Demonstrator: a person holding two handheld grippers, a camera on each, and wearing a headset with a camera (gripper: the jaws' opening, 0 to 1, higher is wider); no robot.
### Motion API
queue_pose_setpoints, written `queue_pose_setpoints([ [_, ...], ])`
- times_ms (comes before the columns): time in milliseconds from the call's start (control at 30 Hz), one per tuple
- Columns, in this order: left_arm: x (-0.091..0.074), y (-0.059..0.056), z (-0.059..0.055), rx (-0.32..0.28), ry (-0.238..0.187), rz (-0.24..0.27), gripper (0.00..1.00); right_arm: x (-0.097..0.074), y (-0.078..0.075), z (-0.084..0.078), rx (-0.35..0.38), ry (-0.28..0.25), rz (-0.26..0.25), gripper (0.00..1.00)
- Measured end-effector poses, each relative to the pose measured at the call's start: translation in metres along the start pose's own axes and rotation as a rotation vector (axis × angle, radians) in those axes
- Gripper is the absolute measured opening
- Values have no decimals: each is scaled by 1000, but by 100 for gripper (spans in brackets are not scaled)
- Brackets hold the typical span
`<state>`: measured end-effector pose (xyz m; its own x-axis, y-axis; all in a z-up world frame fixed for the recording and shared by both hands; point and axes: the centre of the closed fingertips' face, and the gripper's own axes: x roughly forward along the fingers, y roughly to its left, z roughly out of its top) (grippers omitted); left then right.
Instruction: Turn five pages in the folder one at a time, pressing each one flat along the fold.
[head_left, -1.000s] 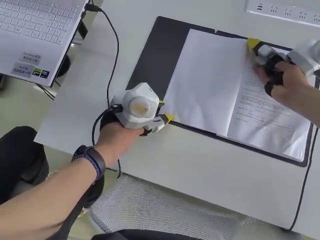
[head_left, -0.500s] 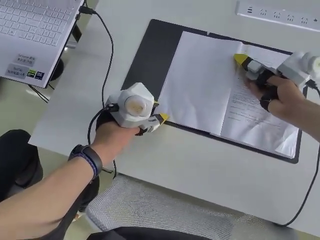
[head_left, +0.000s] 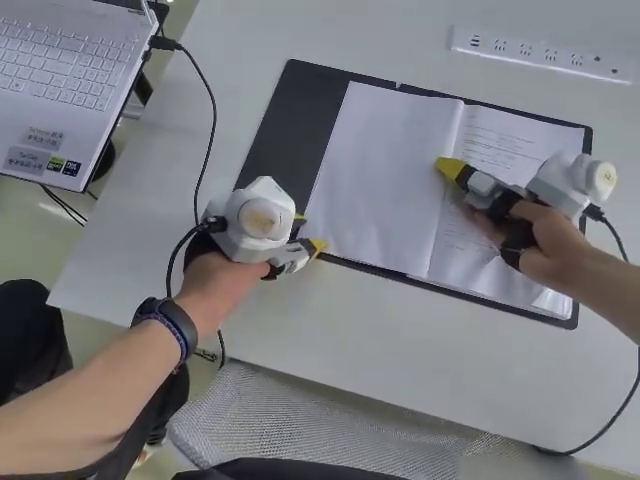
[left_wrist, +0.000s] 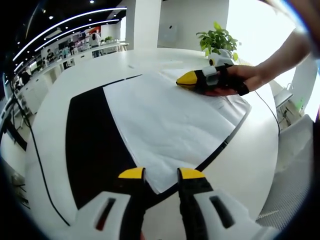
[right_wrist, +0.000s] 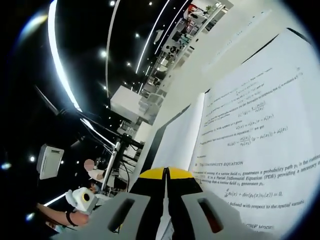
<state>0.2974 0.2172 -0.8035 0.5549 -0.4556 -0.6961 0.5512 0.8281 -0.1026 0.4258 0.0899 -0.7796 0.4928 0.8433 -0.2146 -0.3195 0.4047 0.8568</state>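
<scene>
The black folder (head_left: 290, 125) lies open on the white table. A blank white page (head_left: 385, 180) is turned to the left, and a printed page (head_left: 510, 140) lies on the right. My right gripper (head_left: 450, 168) is shut with nothing between its jaws, its yellow tip down on the paper at the fold. In the right gripper view the closed jaws (right_wrist: 166, 175) point along the printed page (right_wrist: 255, 130). My left gripper (head_left: 308, 235) rests at the blank page's near left corner, jaws slightly apart. Its own view shows the page corner (left_wrist: 157, 187) between the open tips (left_wrist: 161, 174) and the right gripper (left_wrist: 185, 78) beyond.
A white laptop (head_left: 60, 70) sits at the far left with a black cable (head_left: 205, 120) running past the folder. A power strip (head_left: 540, 50) lies at the back right. The table's near edge and a mesh chair seat (head_left: 330, 420) are below. A potted plant (left_wrist: 217, 40) stands beyond.
My right gripper has slid down the fold from the page's far end toward me. The left gripper has kept its place at the page corner. The head camera has shifted.
</scene>
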Motion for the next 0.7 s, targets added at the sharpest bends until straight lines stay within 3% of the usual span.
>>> queue_pose_setpoints([
  [300,-1,-1,0,3,-1,-6,25,-11,-7,-22,1,34,14,0],
  [533,2,1,-2,2,-5,-9,24,-26,20,-55,-14,72,23,0],
  [700,4,2,-4,6,-9,-8,25,-36,28,-73,-9,88,32,0],
])
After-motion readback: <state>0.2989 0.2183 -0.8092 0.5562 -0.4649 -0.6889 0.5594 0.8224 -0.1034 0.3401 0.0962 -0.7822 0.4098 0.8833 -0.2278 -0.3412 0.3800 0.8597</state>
